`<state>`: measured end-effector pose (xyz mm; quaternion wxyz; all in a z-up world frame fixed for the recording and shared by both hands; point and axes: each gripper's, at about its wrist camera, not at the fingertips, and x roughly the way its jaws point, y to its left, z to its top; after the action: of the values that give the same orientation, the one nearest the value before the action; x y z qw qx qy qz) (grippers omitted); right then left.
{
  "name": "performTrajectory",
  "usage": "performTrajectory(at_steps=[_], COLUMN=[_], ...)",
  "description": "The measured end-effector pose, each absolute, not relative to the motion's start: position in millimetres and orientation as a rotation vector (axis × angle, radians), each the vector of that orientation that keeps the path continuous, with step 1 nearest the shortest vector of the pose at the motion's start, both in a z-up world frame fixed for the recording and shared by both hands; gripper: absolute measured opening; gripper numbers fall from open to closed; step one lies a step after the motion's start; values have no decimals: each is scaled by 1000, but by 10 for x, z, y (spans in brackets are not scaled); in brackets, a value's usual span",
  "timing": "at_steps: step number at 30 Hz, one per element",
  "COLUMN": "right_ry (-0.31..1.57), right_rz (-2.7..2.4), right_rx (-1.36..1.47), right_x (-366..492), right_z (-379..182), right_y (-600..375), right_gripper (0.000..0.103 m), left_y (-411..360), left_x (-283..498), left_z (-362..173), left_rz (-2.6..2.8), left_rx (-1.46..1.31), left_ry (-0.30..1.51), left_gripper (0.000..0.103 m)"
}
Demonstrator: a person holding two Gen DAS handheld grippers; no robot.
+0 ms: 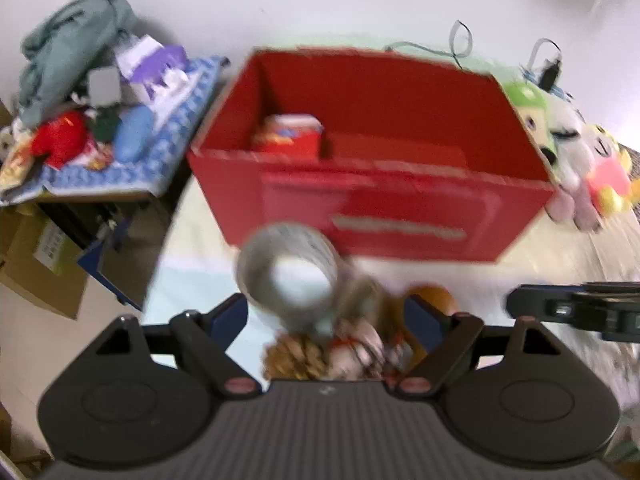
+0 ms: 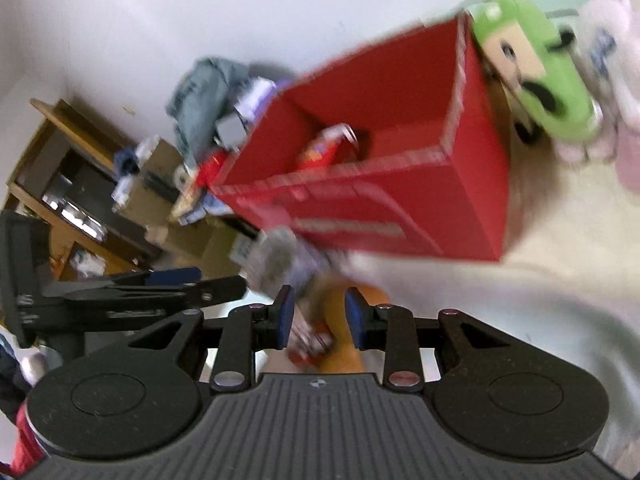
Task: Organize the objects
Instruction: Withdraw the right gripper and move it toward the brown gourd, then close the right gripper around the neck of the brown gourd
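A blurred decoration bundle (image 1: 320, 320), made of a silver tube, a pine cone and an orange piece, fills the wide gap of my left gripper (image 1: 326, 318), whose pads touch its sides. In the right wrist view the same bundle (image 2: 332, 320) sits between the pads of my right gripper (image 2: 320, 316), which is shut on its orange part. An open red cardboard box (image 1: 400, 204) (image 2: 400, 216) stands just beyond, with a red snack pack (image 1: 290, 136) (image 2: 324, 148) inside at its left end. Each gripper shows in the other's view: the right gripper (image 1: 520, 304), the left gripper (image 2: 236, 282).
Plush toys (image 1: 560, 140) (image 2: 532, 64) lean beside the box's right end on the pale bed cover (image 1: 540, 264). To the left is a cluttered side table (image 1: 120, 120) with clothes and small items, cardboard boxes (image 1: 40, 260) below it, and a wooden shelf (image 2: 60, 168).
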<state>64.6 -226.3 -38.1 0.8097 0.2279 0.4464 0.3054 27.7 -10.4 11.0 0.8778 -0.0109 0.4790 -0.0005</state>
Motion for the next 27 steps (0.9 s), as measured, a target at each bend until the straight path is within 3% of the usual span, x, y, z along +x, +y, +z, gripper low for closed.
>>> performTrajectory(at_steps=[8, 27], right_ry=[1077, 1170], right_rz=[643, 550], right_rx=[500, 544], right_x=[575, 604], right_z=[-725, -988], right_y=[-2240, -2199], right_gripper=[32, 32], left_y=[-300, -603], left_x=[118, 145], left_z=[-96, -567], left_rz=[-93, -259], left_rx=[-19, -33], left_ry=[1052, 1165], left_gripper=[85, 80])
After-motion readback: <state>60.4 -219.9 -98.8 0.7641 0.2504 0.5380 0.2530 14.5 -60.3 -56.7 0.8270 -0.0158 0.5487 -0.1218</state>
